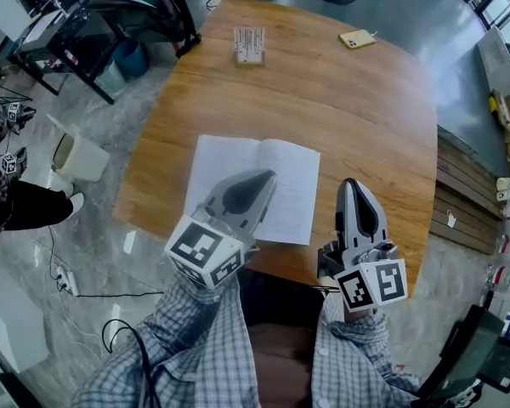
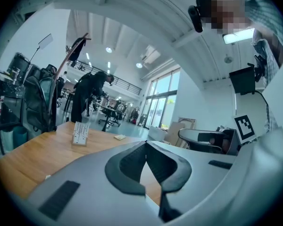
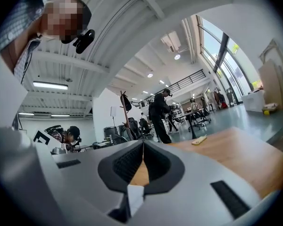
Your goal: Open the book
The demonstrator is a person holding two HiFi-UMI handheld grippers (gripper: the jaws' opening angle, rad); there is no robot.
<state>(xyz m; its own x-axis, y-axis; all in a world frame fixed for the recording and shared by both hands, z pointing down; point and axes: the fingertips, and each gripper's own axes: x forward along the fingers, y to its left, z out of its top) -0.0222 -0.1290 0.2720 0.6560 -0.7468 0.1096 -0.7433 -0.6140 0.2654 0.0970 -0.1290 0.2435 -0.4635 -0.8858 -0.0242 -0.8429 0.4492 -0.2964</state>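
A thin white book (image 1: 285, 172) lies open and flat on the wooden table (image 1: 365, 117), both pages bare. My left gripper (image 1: 269, 177) hangs over the book's near left part with its jaws shut and nothing between them. A slice of white page (image 2: 149, 175) shows below the closed tips of the left gripper (image 2: 145, 143). My right gripper (image 1: 349, 183) is just right of the book's right edge, near the table's front edge, also shut and empty. In the right gripper view the right gripper (image 3: 143, 143) has its tips together above the wood.
A small white card stand (image 1: 249, 45) and a tan phone (image 1: 357, 38) sit at the far end of the table. A white bin (image 1: 76, 155) and cables are on the floor to the left. People stand at desks in the background.
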